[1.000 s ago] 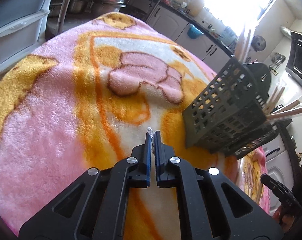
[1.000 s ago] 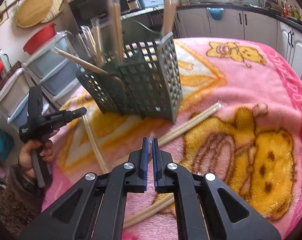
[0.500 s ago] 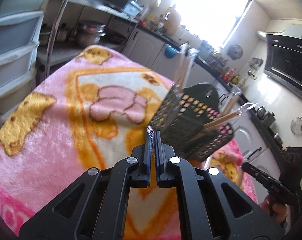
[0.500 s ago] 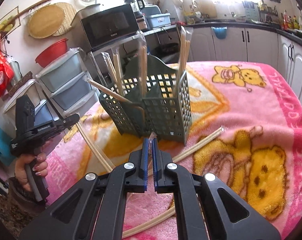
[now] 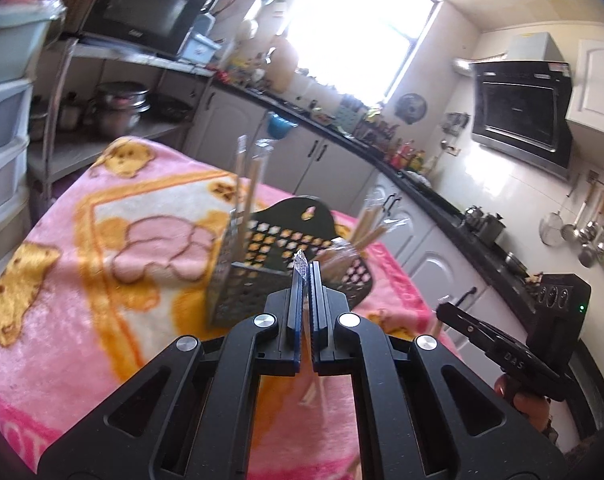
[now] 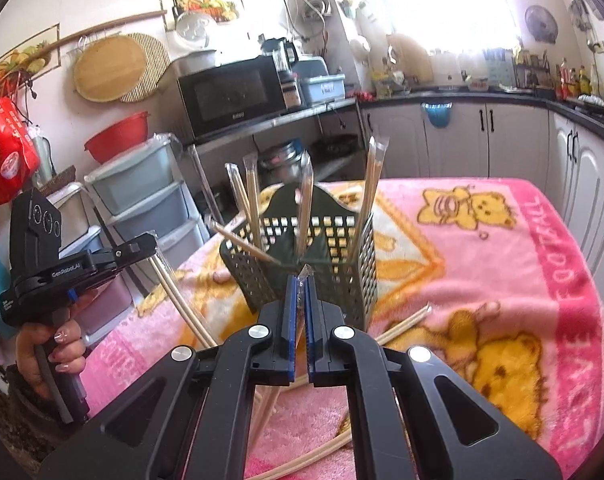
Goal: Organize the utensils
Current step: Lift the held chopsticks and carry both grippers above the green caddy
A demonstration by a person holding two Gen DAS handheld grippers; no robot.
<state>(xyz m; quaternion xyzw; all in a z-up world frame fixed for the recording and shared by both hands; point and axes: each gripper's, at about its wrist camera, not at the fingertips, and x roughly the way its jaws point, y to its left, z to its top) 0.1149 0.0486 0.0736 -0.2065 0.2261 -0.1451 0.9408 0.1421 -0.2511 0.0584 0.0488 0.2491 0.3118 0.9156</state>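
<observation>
A dark green perforated utensil basket (image 5: 257, 284) (image 6: 342, 264) stands on the pink blanket, with several wrapped chopsticks (image 6: 253, 208) upright in it. My left gripper (image 5: 306, 268) is shut on the clear wrapper end of a chopstick pair, which hangs slanting down below it (image 6: 177, 296). In the right wrist view that gripper (image 6: 147, 242) is left of the basket. My right gripper (image 6: 300, 280) is also shut, a wrapper tip pinched between its pads, just in front of the basket. The left wrist view shows it (image 5: 442, 308) to the right of the basket.
Loose wrapped chopsticks (image 6: 406, 320) lie on the bear-patterned blanket (image 6: 502, 264) in front of the basket, more near the front edge (image 6: 322, 456). Plastic drawers (image 6: 141, 200) and a shelf with a microwave (image 6: 229, 96) stand beyond the table. A hand (image 6: 61, 352) holds the left gripper.
Both grippers have risen and pulled back from the basket, staying shut. The basket now sits lower and smaller in both views, and more of the kitchen shows.
</observation>
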